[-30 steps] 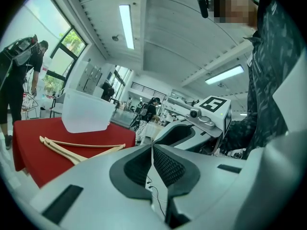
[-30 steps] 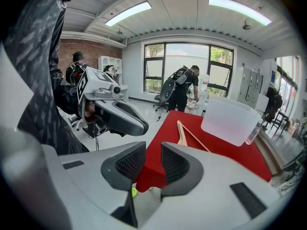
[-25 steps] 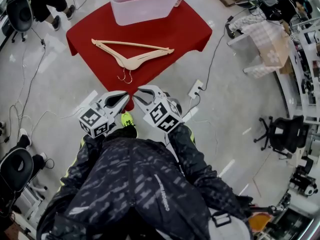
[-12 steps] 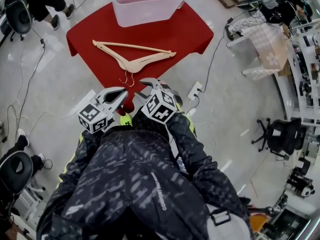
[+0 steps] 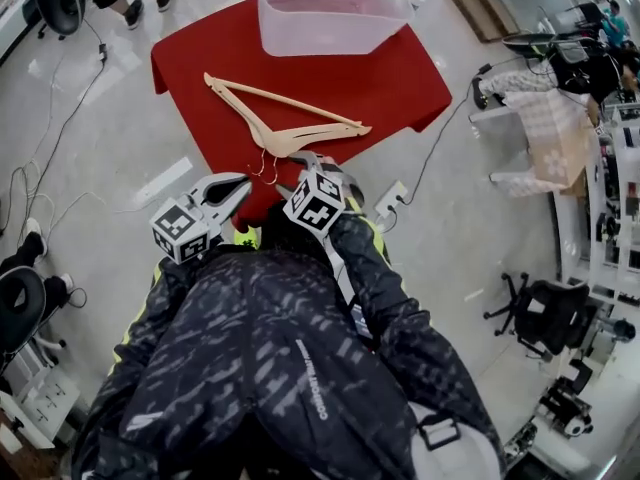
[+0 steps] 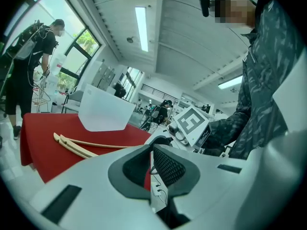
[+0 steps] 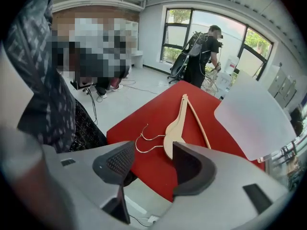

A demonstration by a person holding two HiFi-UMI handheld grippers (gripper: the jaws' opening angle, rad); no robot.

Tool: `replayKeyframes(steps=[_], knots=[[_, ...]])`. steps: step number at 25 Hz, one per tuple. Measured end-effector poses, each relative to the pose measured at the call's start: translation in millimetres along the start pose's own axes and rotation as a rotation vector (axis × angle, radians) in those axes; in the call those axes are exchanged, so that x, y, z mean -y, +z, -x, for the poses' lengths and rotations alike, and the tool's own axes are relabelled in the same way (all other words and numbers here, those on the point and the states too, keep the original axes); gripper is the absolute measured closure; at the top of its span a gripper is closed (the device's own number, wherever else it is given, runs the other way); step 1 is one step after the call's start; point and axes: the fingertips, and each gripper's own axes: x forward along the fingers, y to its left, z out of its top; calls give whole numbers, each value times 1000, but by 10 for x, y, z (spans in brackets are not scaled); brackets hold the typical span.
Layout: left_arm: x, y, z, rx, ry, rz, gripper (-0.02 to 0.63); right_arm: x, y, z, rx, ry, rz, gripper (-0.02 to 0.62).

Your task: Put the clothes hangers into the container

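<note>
Right gripper [image 7: 153, 152] is opening its jaws, and nothing is between them. It hangs over the near edge of the red table [image 5: 390, 78], close to the hooks. Left gripper [image 6: 152, 150] is beside it with its jaws together, holding nothing. A big see-through container [image 5: 330, 28] sits at the far side of the table. Two pale wooden hangers [image 5: 300, 136] lie flat, one on the other, apart from the container. Their thin wire hooks [image 5: 268, 168] point toward the person.

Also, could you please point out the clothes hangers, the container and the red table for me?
clothes hangers [image 5: 298, 139], head view, on the wooden neck by the hooks.
container [image 5: 335, 30], head view, on its near wall.
red table [image 5: 398, 76], head view, on bare top right of the hangers.
</note>
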Motion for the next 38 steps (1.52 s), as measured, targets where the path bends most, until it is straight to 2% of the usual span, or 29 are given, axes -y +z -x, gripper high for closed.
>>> replayKeyframes(steps=[4, 12, 17, 26, 30, 34, 36, 38], knots=[[-207, -21, -11, 18, 20, 31, 594, 116, -69, -235, -57, 33, 52, 342], [-519, -71, -110, 9, 67, 79, 594, 369, -197, -573, -105, 66, 106, 325], [-574, -110, -160, 11, 100, 114, 594, 477, -261, -707, -143, 75, 207, 316], [-659, -163, -179, 12, 142, 148, 594, 564, -281, -982, -189, 158, 297, 314], [-717, -170, -65, 16, 168, 160, 594, 559, -239, -1024, -209, 128, 397, 317], [-706, -137, -42, 29, 178, 162, 594, 551, -235, -985, -203, 104, 403, 322], [-710, -131, -26, 32, 177, 159, 594, 558, -214, -990, -208, 90, 410, 364], [-711, -127, -12, 33, 174, 156, 594, 562, -194, -1000, -220, 83, 425, 380]])
